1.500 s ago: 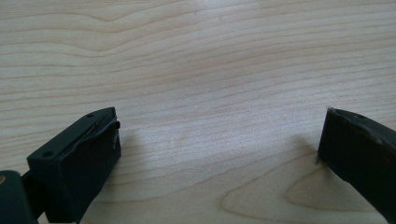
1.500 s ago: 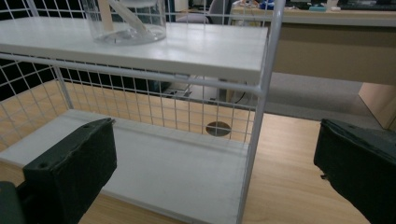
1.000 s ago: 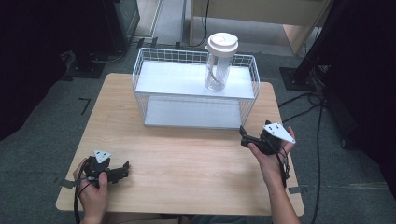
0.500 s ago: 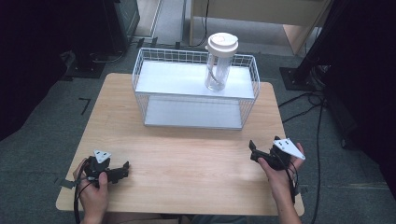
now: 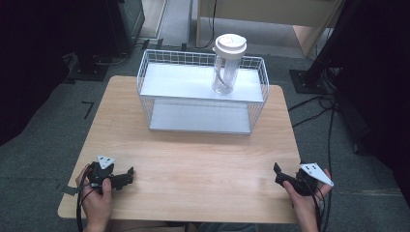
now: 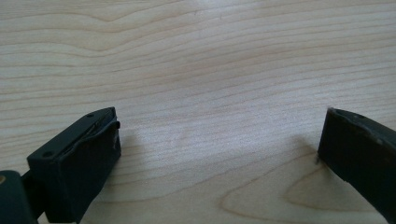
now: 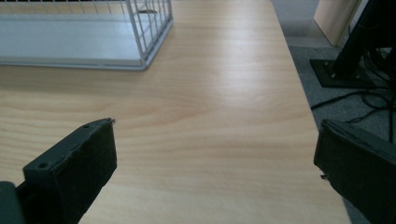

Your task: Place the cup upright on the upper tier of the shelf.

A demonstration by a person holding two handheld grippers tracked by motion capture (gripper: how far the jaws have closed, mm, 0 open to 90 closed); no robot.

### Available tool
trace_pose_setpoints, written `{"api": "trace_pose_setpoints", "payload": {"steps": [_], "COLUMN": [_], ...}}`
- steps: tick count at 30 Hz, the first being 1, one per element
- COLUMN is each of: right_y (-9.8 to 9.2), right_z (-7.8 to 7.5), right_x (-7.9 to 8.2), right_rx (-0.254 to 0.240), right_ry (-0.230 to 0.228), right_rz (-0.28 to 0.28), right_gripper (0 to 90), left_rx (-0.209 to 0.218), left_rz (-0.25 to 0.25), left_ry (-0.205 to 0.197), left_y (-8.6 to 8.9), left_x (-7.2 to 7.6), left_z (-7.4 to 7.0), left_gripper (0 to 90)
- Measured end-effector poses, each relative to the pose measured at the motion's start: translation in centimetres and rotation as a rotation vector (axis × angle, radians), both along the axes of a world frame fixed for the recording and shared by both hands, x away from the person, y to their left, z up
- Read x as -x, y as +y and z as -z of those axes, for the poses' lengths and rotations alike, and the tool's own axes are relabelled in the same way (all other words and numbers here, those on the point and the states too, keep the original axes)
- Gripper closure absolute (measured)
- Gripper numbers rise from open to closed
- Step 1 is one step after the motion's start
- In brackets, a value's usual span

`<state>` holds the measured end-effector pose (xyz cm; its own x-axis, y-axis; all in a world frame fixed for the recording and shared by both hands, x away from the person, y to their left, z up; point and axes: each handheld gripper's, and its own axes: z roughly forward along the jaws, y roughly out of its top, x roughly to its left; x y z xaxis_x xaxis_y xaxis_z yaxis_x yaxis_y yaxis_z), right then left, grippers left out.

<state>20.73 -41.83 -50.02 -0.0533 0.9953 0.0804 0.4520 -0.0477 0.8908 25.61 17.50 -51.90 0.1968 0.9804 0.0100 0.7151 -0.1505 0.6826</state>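
A clear plastic jar with a white lid (image 5: 227, 63) stands upright at the back right of a white wire basket (image 5: 202, 90) on the far half of the wooden table (image 5: 193, 154). My left gripper (image 5: 126, 176) rests at the table's front left corner, jaws spread wide over bare wood (image 6: 219, 140) and holding nothing. My right gripper (image 5: 278, 174) sits at the front right edge, open and empty too (image 7: 217, 154). The basket's near right corner (image 7: 140, 46) appears ahead and to the left in the right gripper view.
Black stands and cables (image 5: 329, 101) lie on the grey floor right of the table. A wooden cabinet (image 5: 270, 14) stands behind the basket. The table's right edge (image 7: 303, 107) runs close beside my right gripper.
My right gripper has drawn back from near the basket toward the table's front right edge. The left gripper has stayed put.
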Motion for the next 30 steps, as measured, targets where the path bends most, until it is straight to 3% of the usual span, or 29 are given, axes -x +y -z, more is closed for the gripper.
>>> {"api": "trace_pose_setpoints", "payload": {"steps": [6, 11, 16, 19, 21, 24, 26, 30], "right_y": [-1.6, -2.4, -2.6, -2.1, -1.8, -1.3, -1.3, -1.4], "right_z": [1.1, 2.0, 2.1, 2.2, 2.3, 2.5, 2.6, 2.9], "right_x": [1.7, 2.8, 3.2, 3.1, 3.0, 2.8, 2.7, 3.3], "right_rx": [0.007, -0.017, 0.018, 0.053, 0.082, 0.123, 0.082, 0.076], "right_ry": [0.041, 0.087, 0.130, 0.177, 0.201, 0.258, 0.290, 0.264], "right_rz": [0.032, 0.051, 0.077, 0.054, 0.009, -0.002, -0.007, -0.025], "right_gripper": [0.0, 0.0, 0.0, 1.2, 3.7, 6.3, 5.8, 4.1], "left_rx": [0.000, -0.001, 0.000, 0.000, 0.000, 0.000, 0.000, 0.000], "left_rz": [0.000, 0.001, 0.000, 0.001, 0.001, 0.000, 0.000, -0.005], "left_ry": [0.000, 0.000, 0.000, 0.000, -0.001, -0.001, -0.001, -0.002], "left_y": [0.0, 0.0, 0.0, 0.0, 0.0, 0.0, 0.0, -0.1], "left_x": [0.0, 0.0, 0.0, 0.0, 0.0, 0.0, 0.0, -0.1], "left_z": [0.0, 0.0, 0.0, 0.0, 0.0, 0.0, 0.0, 0.0], "left_gripper": [0.0, 0.0, 0.0, 0.0, 0.0, 0.0, 0.0, 0.0]}}
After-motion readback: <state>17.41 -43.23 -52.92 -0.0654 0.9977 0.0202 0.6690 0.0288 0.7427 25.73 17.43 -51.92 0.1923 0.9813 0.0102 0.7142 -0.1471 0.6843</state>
